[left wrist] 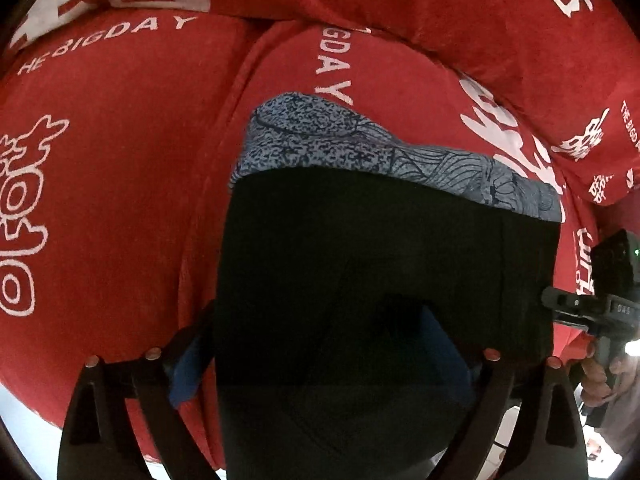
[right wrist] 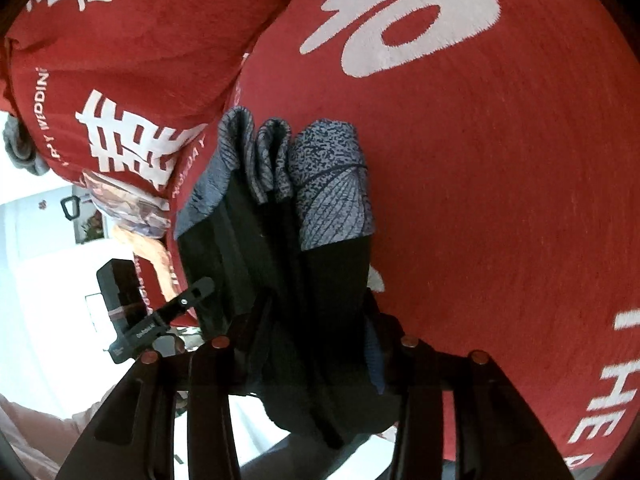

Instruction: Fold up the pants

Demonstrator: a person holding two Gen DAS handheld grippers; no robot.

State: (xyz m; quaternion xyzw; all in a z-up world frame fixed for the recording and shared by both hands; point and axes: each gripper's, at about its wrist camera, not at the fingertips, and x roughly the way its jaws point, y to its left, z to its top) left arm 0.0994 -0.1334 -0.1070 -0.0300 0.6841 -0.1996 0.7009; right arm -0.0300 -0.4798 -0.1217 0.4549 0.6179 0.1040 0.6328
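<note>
The pants [left wrist: 380, 264] are black with blue-grey patterned ends [left wrist: 320, 140], folded into a flat stack on a red bedspread [left wrist: 100, 180]. My left gripper [left wrist: 316, 332] stands wide open over the stack's near end, with the black cloth spread across the gap and its pads apart from it. In the right wrist view the pants [right wrist: 332, 280] show edge-on as several layers, the patterned ends [right wrist: 332, 184] pointing away. My right gripper [right wrist: 316, 308] is shut on the stack's near end. One finger [left wrist: 568, 304] of the right gripper shows at the stack's right edge.
Red bedding [left wrist: 440, 8] with white lettering is bunched along the far side. The bedspread [right wrist: 500, 200] stretches flat to the right. A hand [left wrist: 600, 376] holds the right tool. The left tool's finger [right wrist: 188, 298] and white floor [right wrist: 32, 260] lie left.
</note>
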